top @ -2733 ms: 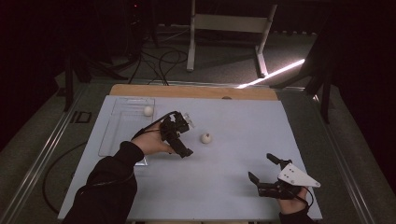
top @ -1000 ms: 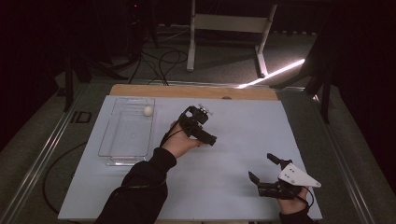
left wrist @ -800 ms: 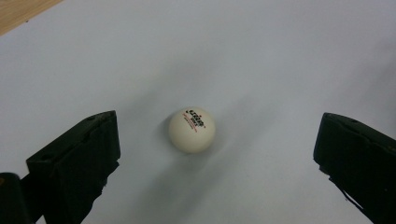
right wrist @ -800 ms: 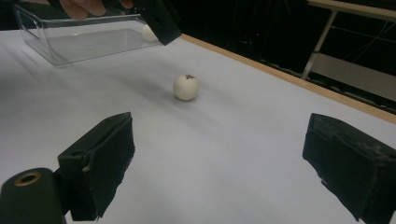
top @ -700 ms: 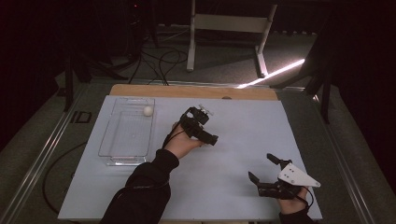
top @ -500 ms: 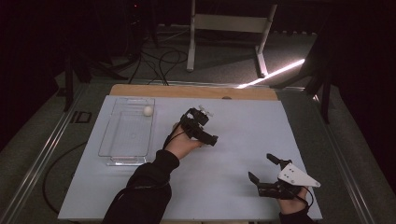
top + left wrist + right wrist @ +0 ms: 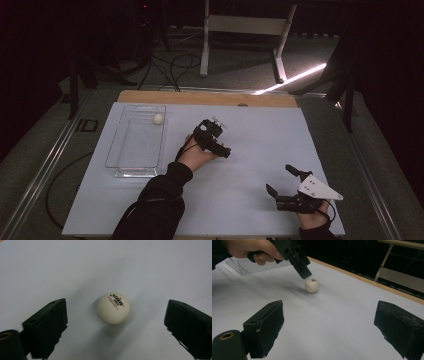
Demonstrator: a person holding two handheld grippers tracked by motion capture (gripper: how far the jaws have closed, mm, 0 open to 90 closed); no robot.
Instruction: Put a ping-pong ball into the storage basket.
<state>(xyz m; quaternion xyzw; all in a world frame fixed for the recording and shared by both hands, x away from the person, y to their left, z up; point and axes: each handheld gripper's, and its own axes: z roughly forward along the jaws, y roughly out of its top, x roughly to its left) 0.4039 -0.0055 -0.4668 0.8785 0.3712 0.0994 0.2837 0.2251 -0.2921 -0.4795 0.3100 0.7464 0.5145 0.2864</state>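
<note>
While poised over the white printed table-tennis ball (image 7: 113, 307) mid-table, toward the far edge, the left gripper (image 7: 215, 141) is held wide to straddle it | right gripper (image 7: 283, 189) parked wide near the near right corner | second ball (image 7: 158, 118) kept in the clear plastic tray (image 7: 118, 159).

White ball (image 7: 114, 307), left gripper view: small printed logo on its upper face, black brand lettering on top with a red line of smaller characters under it, both running at a slant. Too small and blurred to read letter for letter. Same ball in right gripper view (image 7: 311, 285): print shows as a dark reddish smudge on top, unreadable. High view: no legible text, numbers or signs on anything.
</note>
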